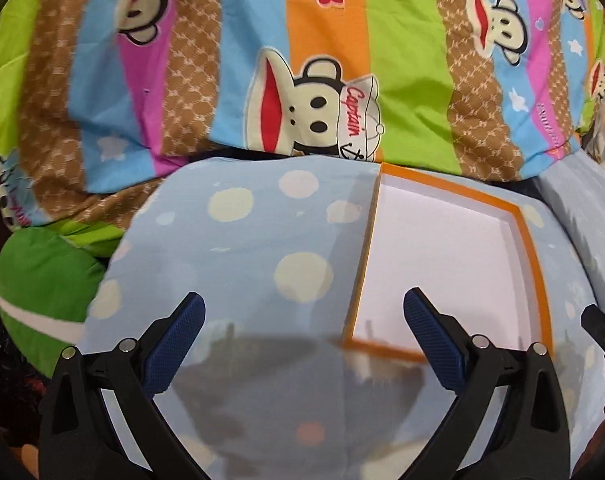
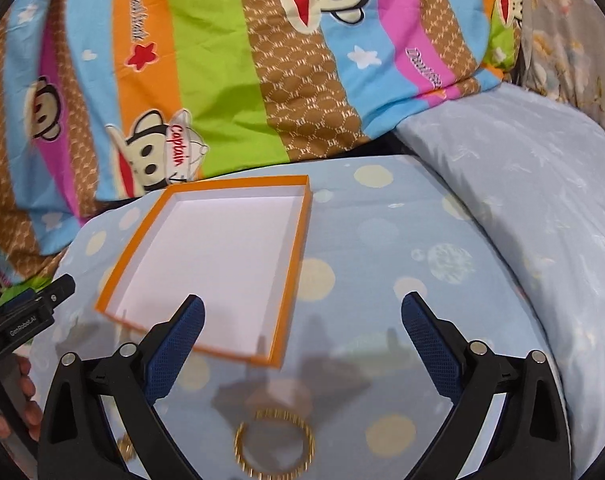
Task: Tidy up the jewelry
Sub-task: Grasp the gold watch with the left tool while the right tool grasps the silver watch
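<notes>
An orange-rimmed box with a white inside (image 2: 222,248) lies open on the blue dotted sheet; its left part (image 1: 454,256) also shows in the left wrist view. A gold bracelet (image 2: 274,444) lies on the sheet near me, below and between the fingers of my right gripper (image 2: 302,316), which stands open and holds nothing. A second small gold piece (image 2: 125,449) peeks out behind the right gripper's left finger, mostly hidden. My left gripper (image 1: 304,314) is open too, over the sheet at the box's near left corner. The left gripper's body (image 2: 26,316) shows at the right wrist view's left edge.
A striped cartoon-monkey quilt (image 1: 302,60) is bunched up behind the box. A pale blue pillow (image 2: 534,200) lies to the right. A green cushion (image 1: 42,280) sits at the left. A person's fingers (image 2: 26,392) hold the left gripper.
</notes>
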### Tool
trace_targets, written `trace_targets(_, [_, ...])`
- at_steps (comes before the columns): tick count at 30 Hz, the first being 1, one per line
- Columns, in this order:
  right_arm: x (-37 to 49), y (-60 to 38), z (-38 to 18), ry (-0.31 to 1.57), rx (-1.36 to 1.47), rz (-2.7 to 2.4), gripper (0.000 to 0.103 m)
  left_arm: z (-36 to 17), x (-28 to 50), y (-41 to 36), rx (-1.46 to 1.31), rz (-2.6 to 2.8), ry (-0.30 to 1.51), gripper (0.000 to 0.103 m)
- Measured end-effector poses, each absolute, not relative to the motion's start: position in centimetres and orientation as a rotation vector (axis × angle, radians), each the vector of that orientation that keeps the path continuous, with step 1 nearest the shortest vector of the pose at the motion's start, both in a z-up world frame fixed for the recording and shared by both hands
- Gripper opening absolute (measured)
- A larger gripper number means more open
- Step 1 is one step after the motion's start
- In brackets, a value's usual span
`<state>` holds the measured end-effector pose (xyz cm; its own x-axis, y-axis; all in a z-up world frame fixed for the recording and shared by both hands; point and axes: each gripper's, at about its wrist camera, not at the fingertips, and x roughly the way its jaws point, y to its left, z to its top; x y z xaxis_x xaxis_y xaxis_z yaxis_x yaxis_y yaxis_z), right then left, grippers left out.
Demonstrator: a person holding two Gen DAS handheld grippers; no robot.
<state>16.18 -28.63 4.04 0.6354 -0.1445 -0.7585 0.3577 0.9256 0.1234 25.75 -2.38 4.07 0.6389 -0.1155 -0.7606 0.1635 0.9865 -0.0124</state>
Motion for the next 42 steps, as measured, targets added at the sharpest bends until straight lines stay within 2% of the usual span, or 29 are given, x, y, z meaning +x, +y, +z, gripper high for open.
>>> trace_targets(2, [17.8,-29.0,2.7,0.871,0.272,-0.299,0.095,2.3,27.5,-3.7,0.085,-0.170,0.911,0.092])
trace_targets(4, [18.7,-29.3,1.6,0.902,0.265,-0.302,0.092,0.8,28.6,-4.6,0.115,-0.179,0.965,0.076])
trace_targets(5, [18.9,-29.3,1.1,0.912,0.257,-0.302,0.092,0.1,28.7,-4.8,0.126,-0.188,0.996,0.074])
trace_targets(11, [17.9,-28.7,-0.3,0.938,0.205,-0.278,0.091,-1.2,25.9,-4.3,0.040,-0.222,1.025,0.074])
trace_targets(17, [15.7,-28.1,-0.2,0.924,0.155,-0.281,0.091,-1.5,22.4,-5.2,0.094,-0.206,0.989,0.076])
trace_targets(24, [14.5,-27.1,0.0,0.945,0.162,-0.260,0.090,-1.3,22.3,-4.3,0.077,-0.170,0.988,0.075])
trace_targets(29, [11.1,-27.1,3.0,0.832,0.177,-0.293,0.086,1.4,20.3,-3.0,0.035,-0.184,0.929,0.075])
trace_targets(33, [5.6,-26.3,4.5,0.791,0.209,-0.232,0.088,4.6,15.5,-1.1,0.020,-0.189,0.840,0.085])
trace_targets(35, [3.6,-25.5,3.8,0.816,0.211,-0.191,0.088,4.6,13.3,-0.5,0.025,-0.199,0.833,0.086])
trace_targets(36, [2.6,-24.9,3.1,0.834,0.210,-0.170,0.086,4.3,12.3,-0.2,0.032,-0.205,0.843,0.086])
trace_targets(39, [1.5,-23.4,1.7,0.871,0.178,-0.145,0.068,2.8,9.5,0.6,0.040,-0.194,0.874,0.086])
trace_targets(42, [1.6,-22.2,0.7,0.895,0.139,-0.124,0.062,1.6,7.9,1.0,0.042,-0.202,0.900,0.086])
